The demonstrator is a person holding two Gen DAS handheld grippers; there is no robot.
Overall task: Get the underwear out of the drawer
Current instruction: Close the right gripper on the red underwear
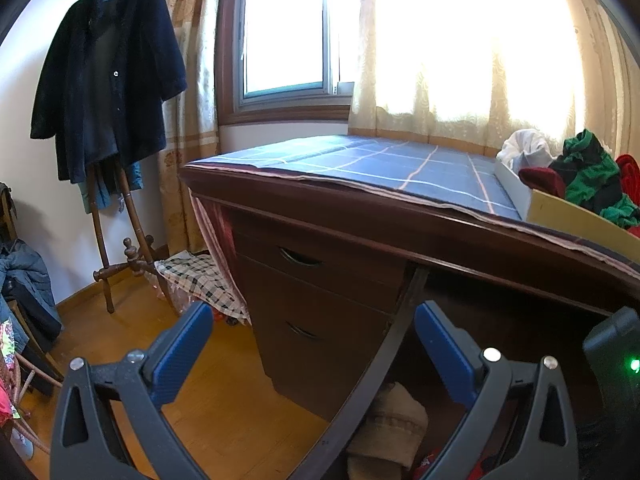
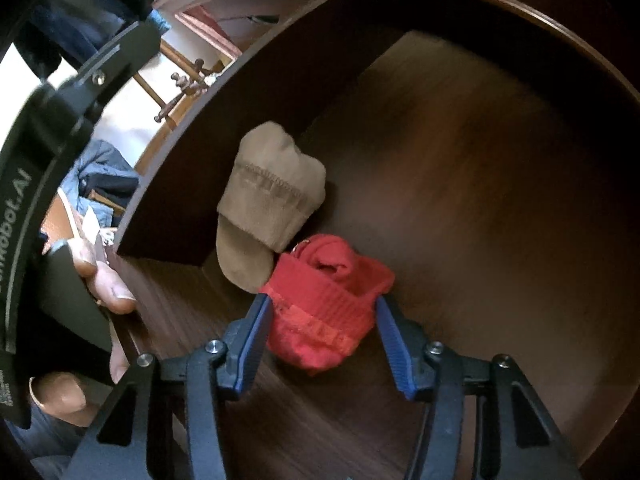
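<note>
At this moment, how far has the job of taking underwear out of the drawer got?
Done: the dark wooden drawer stands open. In hand: the right tongs straddle the rolled red fabric bundle lying inside, their grip unclear. Left: lifting it out. The beige bundle lies untouched.

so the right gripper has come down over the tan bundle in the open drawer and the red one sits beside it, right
Not quite: the right wrist view shows the right gripper straddling the red bundle, its blue fingers on either side of it. The tan bundle is the one lying beside it in the open drawer.
</note>
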